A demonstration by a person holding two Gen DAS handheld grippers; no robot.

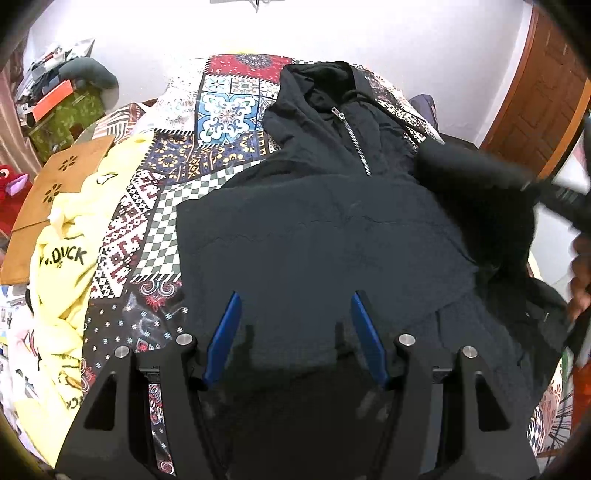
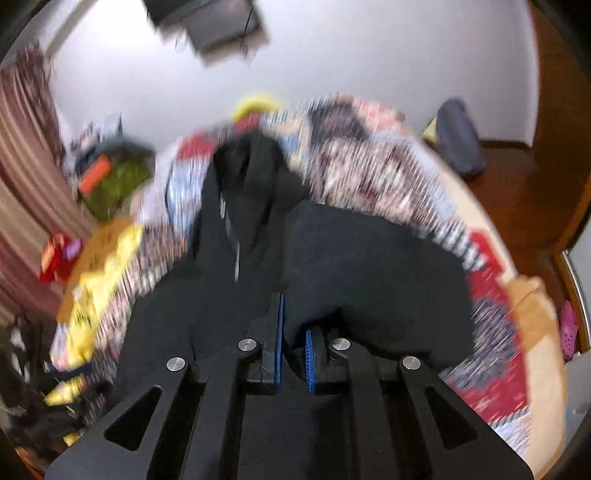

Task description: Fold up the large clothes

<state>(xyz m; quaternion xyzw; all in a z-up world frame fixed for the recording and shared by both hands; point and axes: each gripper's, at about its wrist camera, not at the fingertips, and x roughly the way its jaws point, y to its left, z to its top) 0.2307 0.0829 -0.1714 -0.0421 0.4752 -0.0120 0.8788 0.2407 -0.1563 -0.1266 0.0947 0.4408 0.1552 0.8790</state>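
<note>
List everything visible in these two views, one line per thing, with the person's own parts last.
hooded zip jacket: 1, black, spread on the bed, bottom part folded up
bedspread: 1, multicoloured patchwork, covers the bed
yellow garment: 1, yellow with black lettering, bed's left edge
wooden board: 1, brown with flower cutouts, left of the bed
red plush toy: 1, red and purple, far left
wall: 1, white, behind the bed
left tongs: 1, black with blue pads, open above the jacket
right tongs: 1, black with blue pads, shut on jacket fabric
</note>
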